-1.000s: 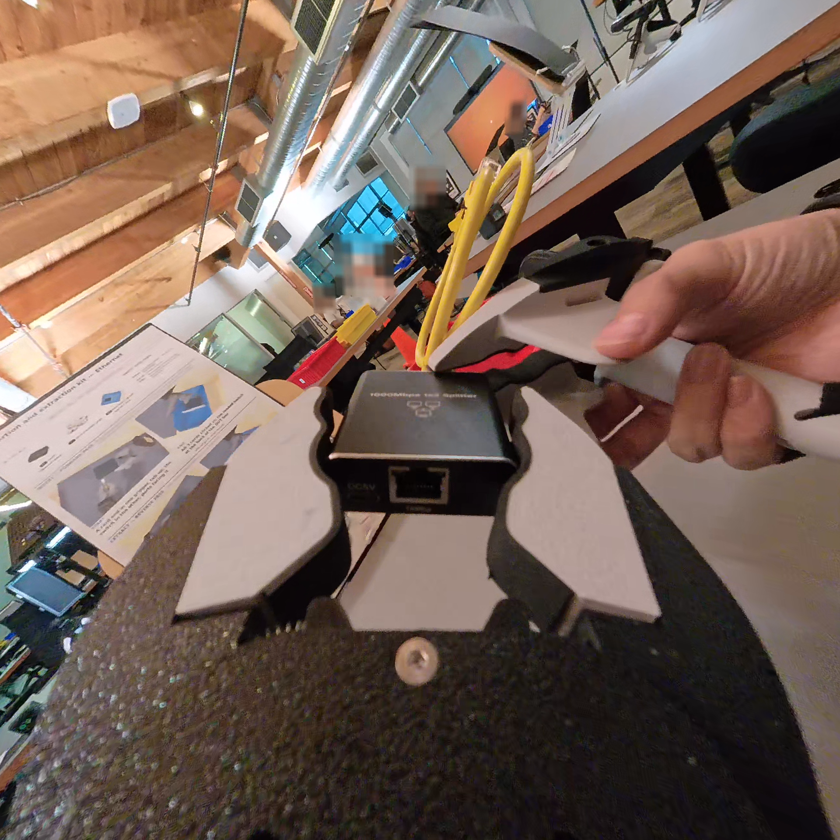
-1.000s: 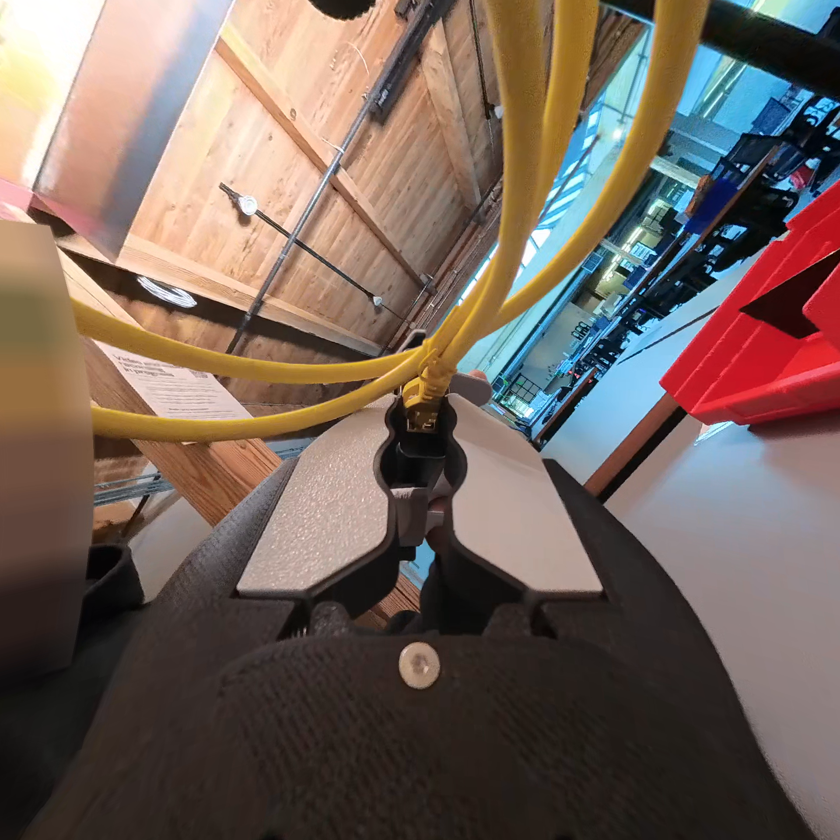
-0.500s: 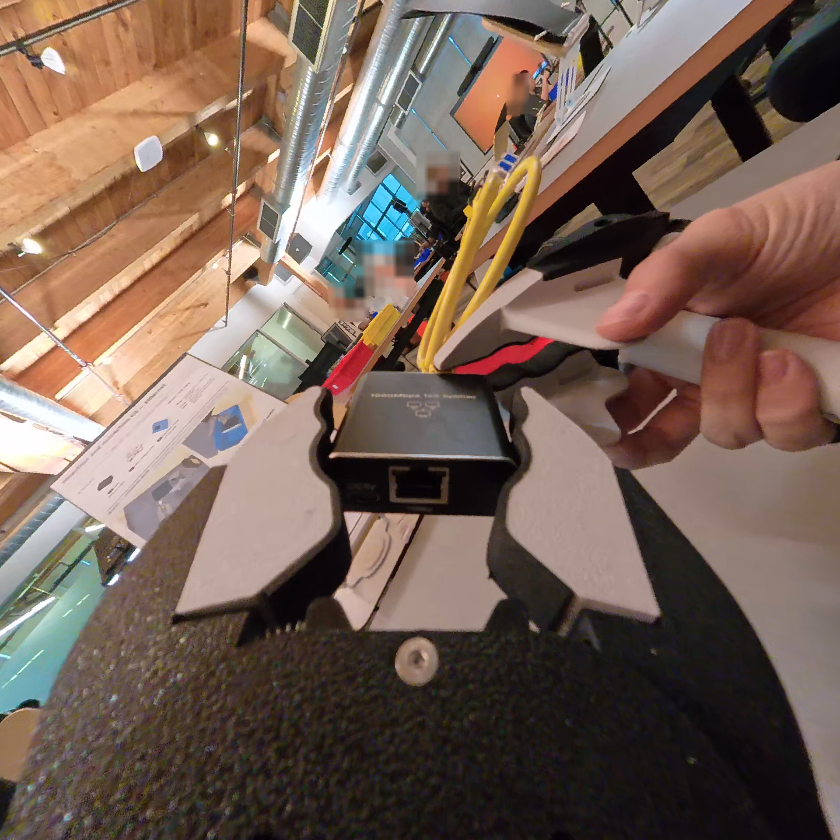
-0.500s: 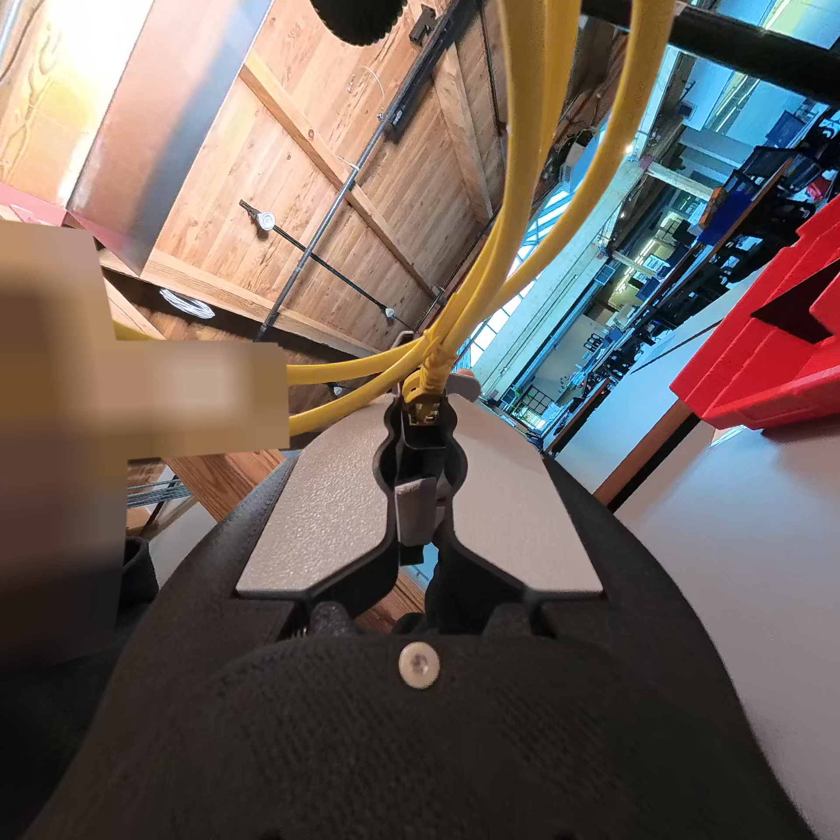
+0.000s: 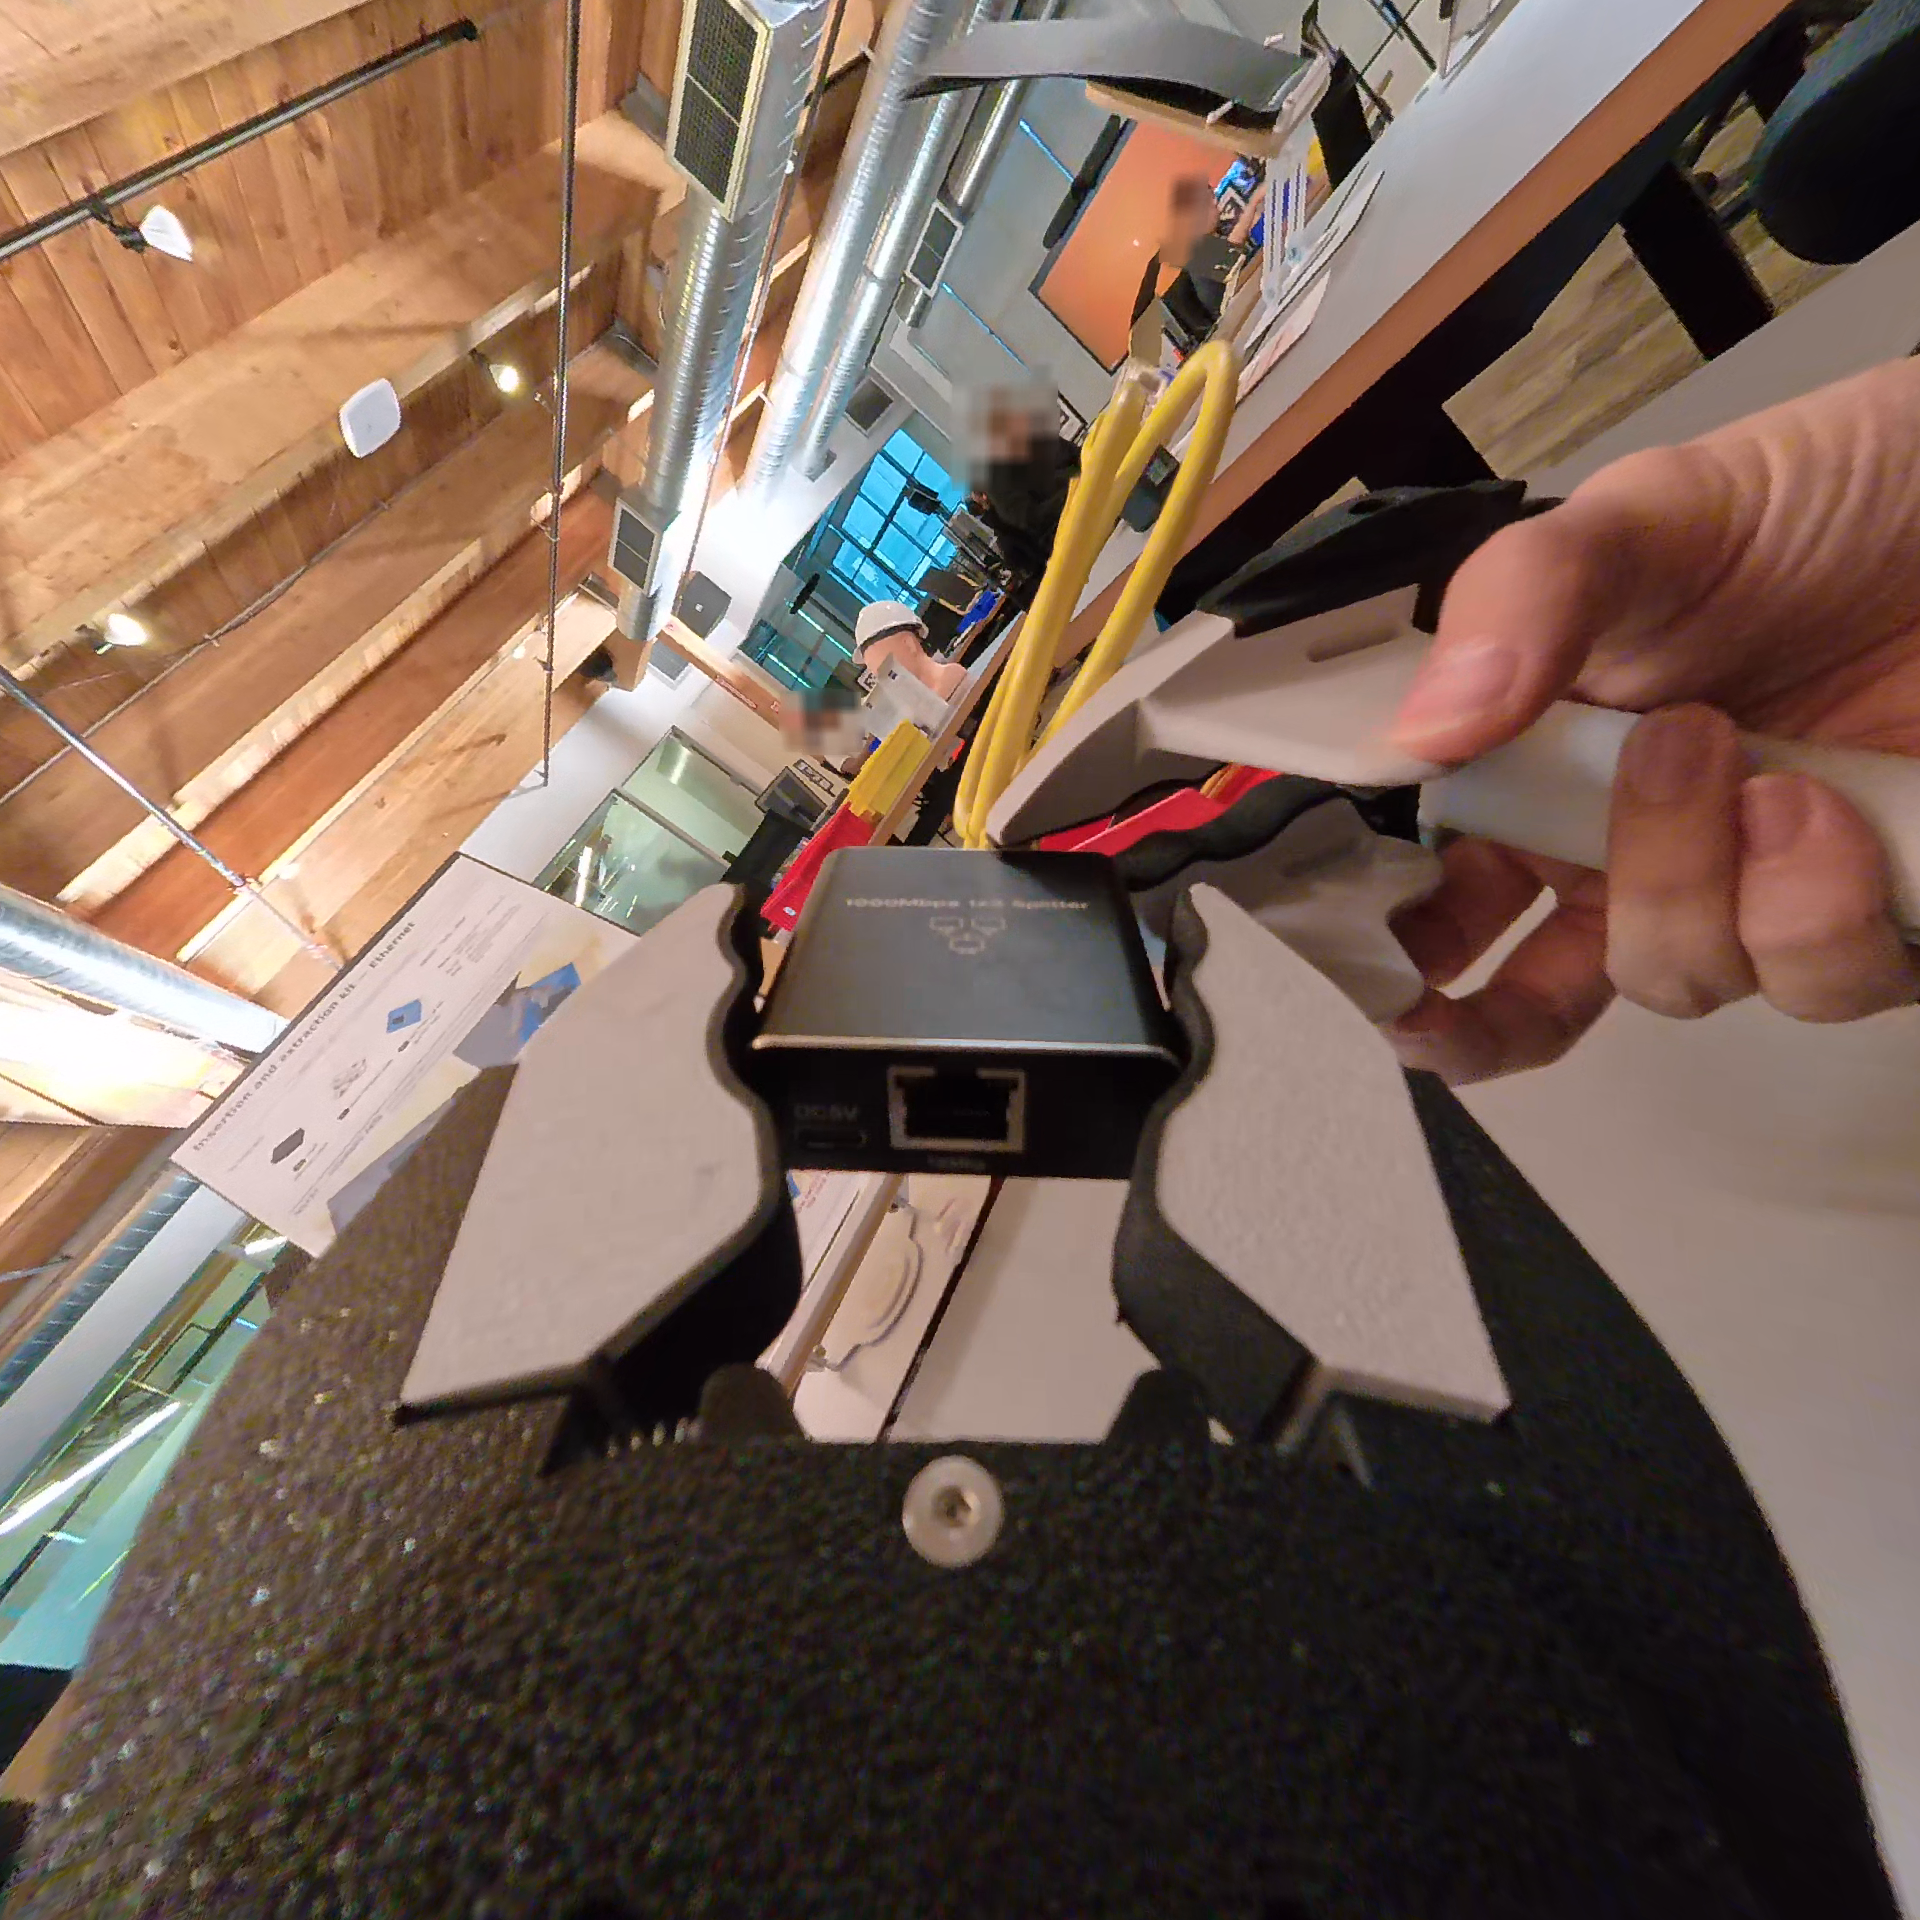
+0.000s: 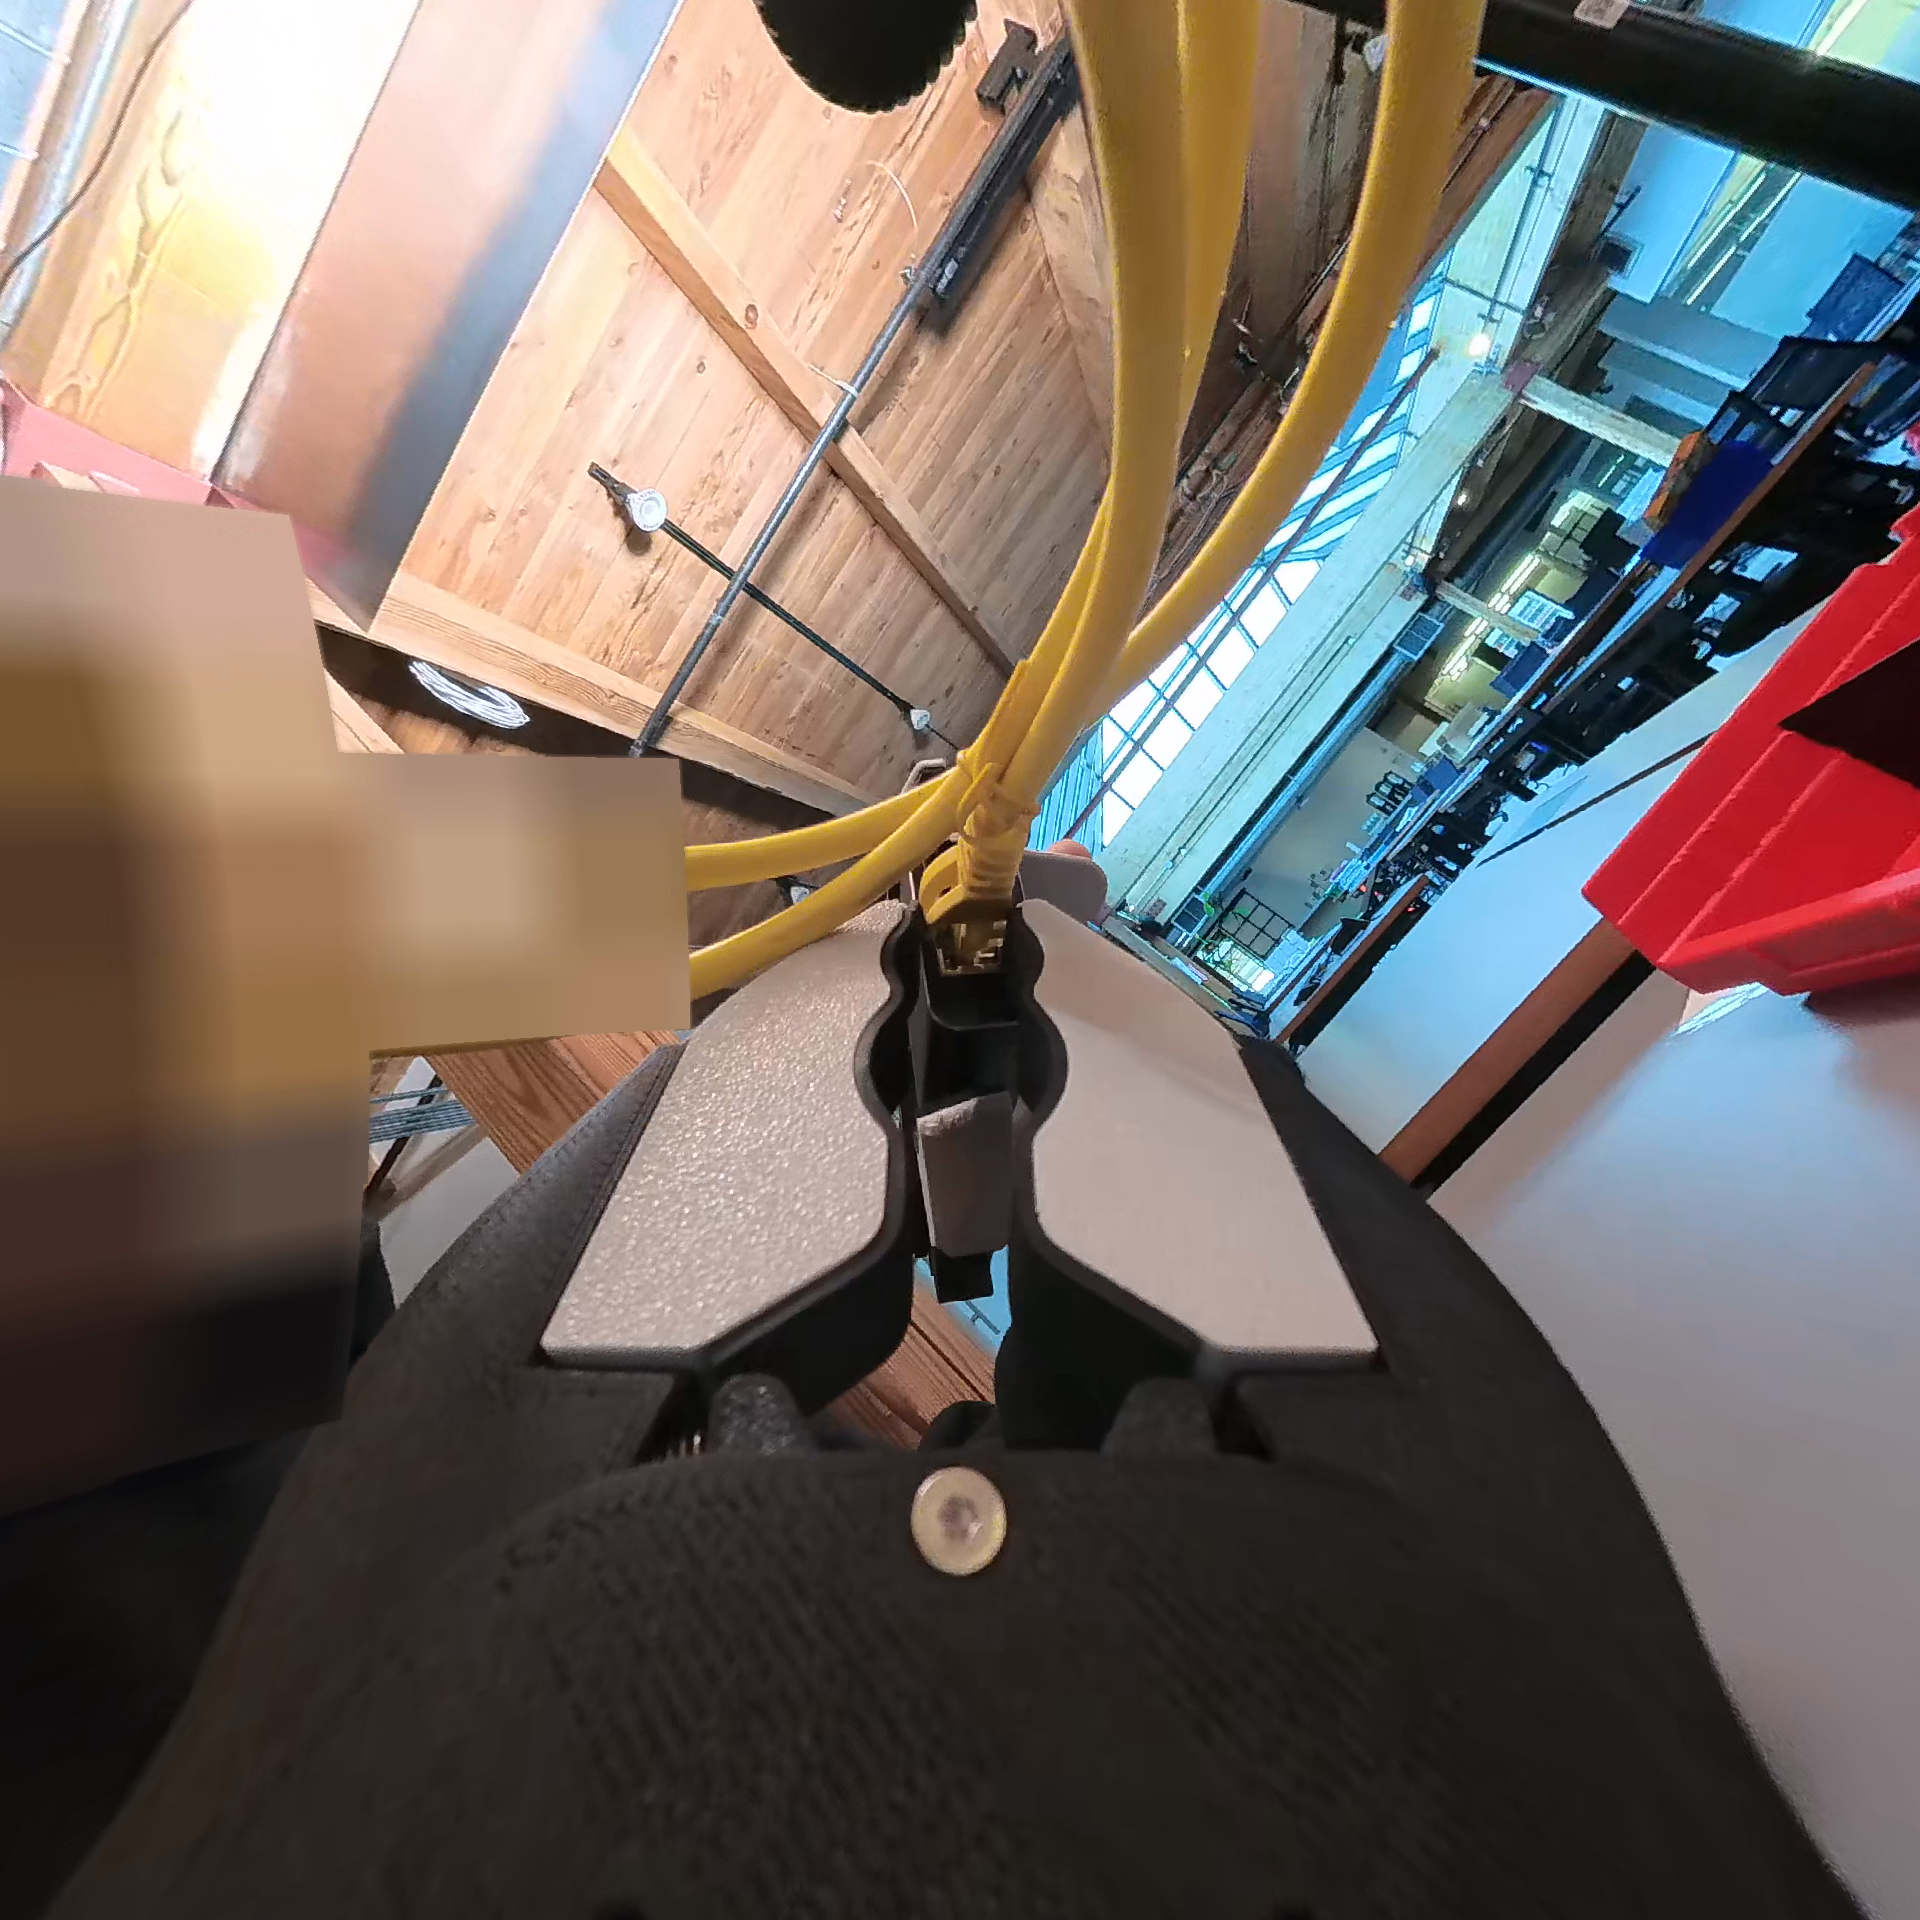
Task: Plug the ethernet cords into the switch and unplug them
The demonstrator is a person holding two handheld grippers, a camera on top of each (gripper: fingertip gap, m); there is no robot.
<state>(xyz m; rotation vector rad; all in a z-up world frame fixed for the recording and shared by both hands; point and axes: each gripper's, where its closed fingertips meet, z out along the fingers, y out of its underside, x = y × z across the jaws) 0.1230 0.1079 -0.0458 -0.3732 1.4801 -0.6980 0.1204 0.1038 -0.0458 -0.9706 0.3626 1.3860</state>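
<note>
My left gripper is shut on the black switch, gripping its two sides and holding it above the table. One empty port faces the camera. In the right wrist view my right gripper is shut on the yellow ethernet plug at its fingertips. Yellow cords loop up from it. In the left wrist view the right gripper's fingers, held by a hand, meet the switch's far edge. Yellow cords rise there. Whether the plug is seated is hidden.
A grey table lies below and to the right. Red bins stand on it at the far side. A printed sheet stands at the left. A long desk and people are in the background. Both grippers' tips are close together, under 4 cm apart.
Both grippers have tilted a little together, so the background has shifted. The left gripper keeps the switch and the right gripper keeps the plug at the switch's far edge.
</note>
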